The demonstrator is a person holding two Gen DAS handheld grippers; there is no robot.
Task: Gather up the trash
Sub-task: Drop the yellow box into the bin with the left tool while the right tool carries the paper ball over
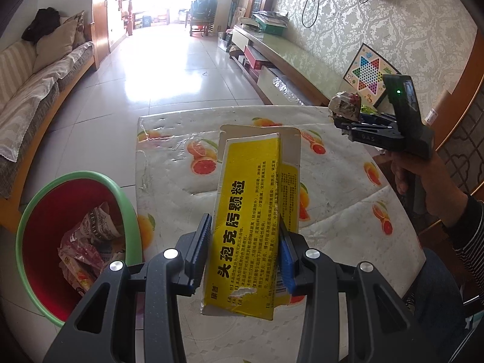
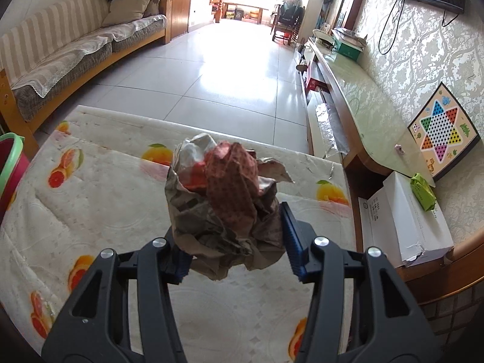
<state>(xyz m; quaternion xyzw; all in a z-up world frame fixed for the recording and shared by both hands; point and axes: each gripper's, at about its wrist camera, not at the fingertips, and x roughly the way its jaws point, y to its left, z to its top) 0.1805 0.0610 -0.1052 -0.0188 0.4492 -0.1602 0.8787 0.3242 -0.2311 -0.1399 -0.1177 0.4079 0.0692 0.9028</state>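
Observation:
My left gripper (image 1: 245,236) is shut on a flattened yellow medicine box (image 1: 251,211) with black print, held above the table (image 1: 169,163) with its orange-fruit cloth. To the left, beside the table, stands a red bin with a green rim (image 1: 69,178); wrappers lie inside it. My right gripper (image 2: 233,239) is shut on a crumpled wad of brown and red paper (image 2: 224,196), lifted off the tablecloth (image 2: 90,199). In the left wrist view that right gripper (image 1: 348,121) and its paper wad (image 1: 345,106) hang over the table's far right corner, held by a hand (image 1: 423,178).
A striped sofa (image 1: 33,90) runs along the left wall. A long low cabinet (image 2: 357,96) lines the right wall, with a checkers board (image 2: 441,130), a white box (image 2: 414,220) and a green packet (image 2: 423,190) near it. Tiled floor (image 1: 169,69) stretches beyond the table.

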